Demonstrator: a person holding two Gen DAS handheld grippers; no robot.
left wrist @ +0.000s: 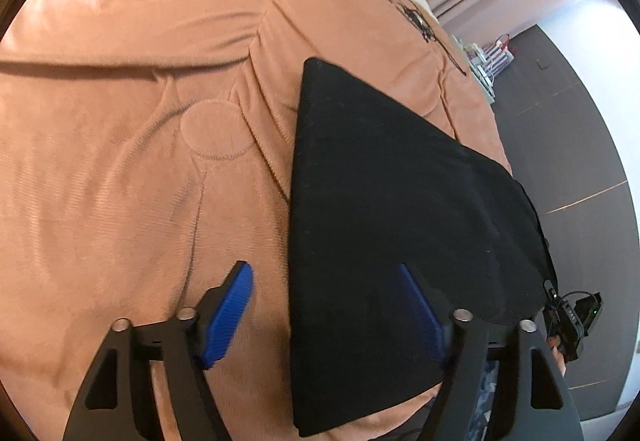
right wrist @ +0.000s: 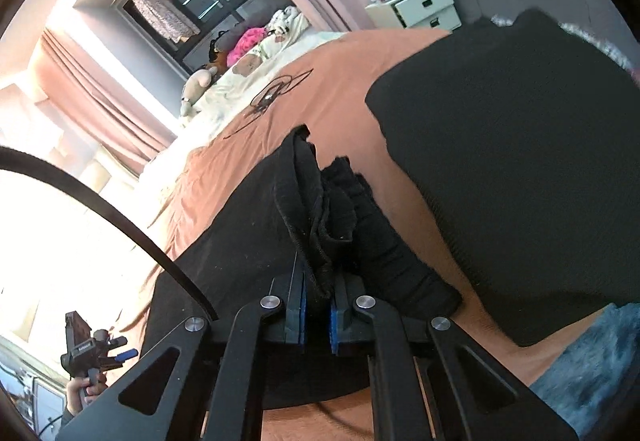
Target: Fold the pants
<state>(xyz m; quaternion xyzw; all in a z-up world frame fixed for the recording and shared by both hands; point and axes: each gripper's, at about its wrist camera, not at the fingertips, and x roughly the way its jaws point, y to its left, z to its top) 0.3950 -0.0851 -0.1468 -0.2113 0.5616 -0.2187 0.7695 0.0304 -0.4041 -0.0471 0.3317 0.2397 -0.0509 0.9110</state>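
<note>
The black pants (left wrist: 384,201) lie flat on an orange-brown bedspread (left wrist: 140,161), folded into a long tapering shape. My left gripper (left wrist: 326,305) is open just above the pants' left edge, one blue pad (left wrist: 228,317) over the bedspread and the other over the cloth. In the right wrist view my right gripper (right wrist: 318,305) is shut on a bunched edge of the black pants (right wrist: 316,217) and holds it up off the bedspread (right wrist: 340,81). The left gripper (right wrist: 96,355) also shows at the lower left of that view.
A second black garment (right wrist: 520,169) lies on the bed to the right. A tangled black cable (right wrist: 272,93) lies further up the bedspread, near a cream quilt and soft toys (right wrist: 244,53). A white nightstand (right wrist: 416,7) stands beside the bed. Dark floor (left wrist: 568,129) runs along the bed's right edge.
</note>
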